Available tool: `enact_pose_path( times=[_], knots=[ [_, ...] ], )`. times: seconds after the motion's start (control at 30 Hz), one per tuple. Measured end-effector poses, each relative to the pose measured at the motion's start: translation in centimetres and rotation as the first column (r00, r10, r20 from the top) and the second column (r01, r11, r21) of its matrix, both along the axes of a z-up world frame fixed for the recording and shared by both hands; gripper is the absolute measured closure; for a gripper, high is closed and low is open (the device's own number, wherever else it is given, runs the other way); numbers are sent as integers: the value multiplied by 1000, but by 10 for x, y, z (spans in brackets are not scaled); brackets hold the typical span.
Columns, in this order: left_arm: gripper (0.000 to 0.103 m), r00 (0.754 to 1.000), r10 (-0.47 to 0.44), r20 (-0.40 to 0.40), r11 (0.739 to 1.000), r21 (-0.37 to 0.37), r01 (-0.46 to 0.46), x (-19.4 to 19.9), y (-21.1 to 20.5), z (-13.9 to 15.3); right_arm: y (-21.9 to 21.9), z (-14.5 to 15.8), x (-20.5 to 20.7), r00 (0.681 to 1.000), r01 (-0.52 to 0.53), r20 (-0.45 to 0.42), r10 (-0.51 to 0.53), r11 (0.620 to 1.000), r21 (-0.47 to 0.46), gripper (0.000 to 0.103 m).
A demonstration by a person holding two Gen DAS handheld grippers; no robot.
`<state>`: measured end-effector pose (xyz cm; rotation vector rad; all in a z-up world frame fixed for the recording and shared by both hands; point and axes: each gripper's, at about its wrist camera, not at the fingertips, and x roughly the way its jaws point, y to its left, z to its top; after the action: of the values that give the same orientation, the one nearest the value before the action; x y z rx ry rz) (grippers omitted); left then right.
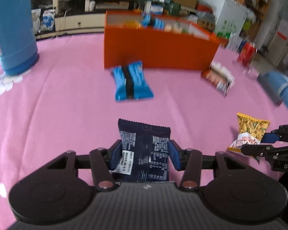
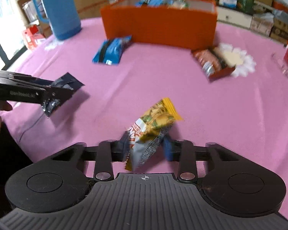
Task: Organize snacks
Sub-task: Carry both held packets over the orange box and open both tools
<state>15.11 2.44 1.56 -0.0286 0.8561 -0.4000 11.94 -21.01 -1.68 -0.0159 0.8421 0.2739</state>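
1. We are pinching a dark blue snack packet [image 1: 145, 149] in our left gripper [image 1: 145, 154], above the pink worktop [image 1: 57, 99].
2. Our right gripper [image 2: 146, 147] is pinching a yellow snack bag [image 2: 153, 126]; the orange box [image 2: 159, 26] is sitting at twelve o'clock.

Your right tool [image 2: 145, 149] pinches a yellow crinkly snack packet [image 2: 153, 126] above the pink-clothed desk [image 2: 201, 105]; your left tool [image 2: 67, 94] grips a dark navy wrapper [image 2: 64, 85].

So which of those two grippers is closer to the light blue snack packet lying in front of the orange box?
Left. The left gripper points straight at the blue packet; the right gripper sits farther off to its right.
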Motion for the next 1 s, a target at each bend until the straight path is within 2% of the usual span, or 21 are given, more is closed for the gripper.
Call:
enact_pose_path(
  times=[0.17, 0.37, 0.47, 0.53, 0.6, 0.67, 0.73, 0.77, 0.8, 0.87, 0.9, 0.93, 0.97, 1.0],
  knots=[
    [53, 999, 11, 33, 1000, -26, -10, 16, -1, 21, -7, 18, 10, 997, 23, 71, -23, 1000, 2, 75],
    [53, 994, 15, 104, 999, -45, -10, 50, -6, 57, -24, 54, 40, 980, 65, 182, -86, 991, 117, 75],
    [53, 985, 21, 169, 998, -67, -10, 85, -13, 87, -28, 83, 78, 961, 63, 261, -93, 991, 121, 75],
    [53, 977, 18, 212, 999, -50, -8, 114, -25, 105, -30, 97, 113, 950, 69, 298, -97, 992, 102, 74],
    [53, 969, 13, 247, 999, -37, -4, 148, -39, 116, -30, 105, 152, 946, 70, 311, -93, 994, 84, 74],
    [53, 969, 17, 246, 999, -32, -9, 182, -51, 117, -30, 106, 196, 949, 71, 302, -87, 995, 63, 73],
    [50, 974, 25, 225, 1000, -20, -21, 213, -60, 108, -30, 100, 237, 958, 72, 273, -86, 996, 60, 64],
    [44, 978, 37, 207, 999, -20, -33, 226, -61, 102, -31, 95, 254, 964, 69, 250, -84, 995, 67, 56],
    [38, 981, 54, 187, 998, -23, -51, 236, -62, 94, -32, 90, 266, 968, 67, 237, -84, 995, 78, 53],
    [38, 983, 88, 159, 996, -19, -86, 243, -60, 83, -34, 84, 279, 969, 67, 231, -85, 994, 88, 51],
    [38, 981, 99, 166, 995, -24, -96, 238, -56, 80, -36, 85, 277, 965, 62, 250, -83, 994, 91, 46],
    [37, 978, 103, 179, 995, -30, -100, 231, -52, 79, -38, 88, 269, 955, 58, 284, -83, 994, 98, 39],
    [35, 976, 105, 191, 994, -34, -101, 221, -49, 78, -42, 89, 258, 946, 63, 312, -92, 993, 102, 23],
    [34, 974, 111, 199, 994, -37, -106, 209, -45, 76, -44, 89, 244, 936, 72, 337, -103, 992, 105, 11]
  ],
)
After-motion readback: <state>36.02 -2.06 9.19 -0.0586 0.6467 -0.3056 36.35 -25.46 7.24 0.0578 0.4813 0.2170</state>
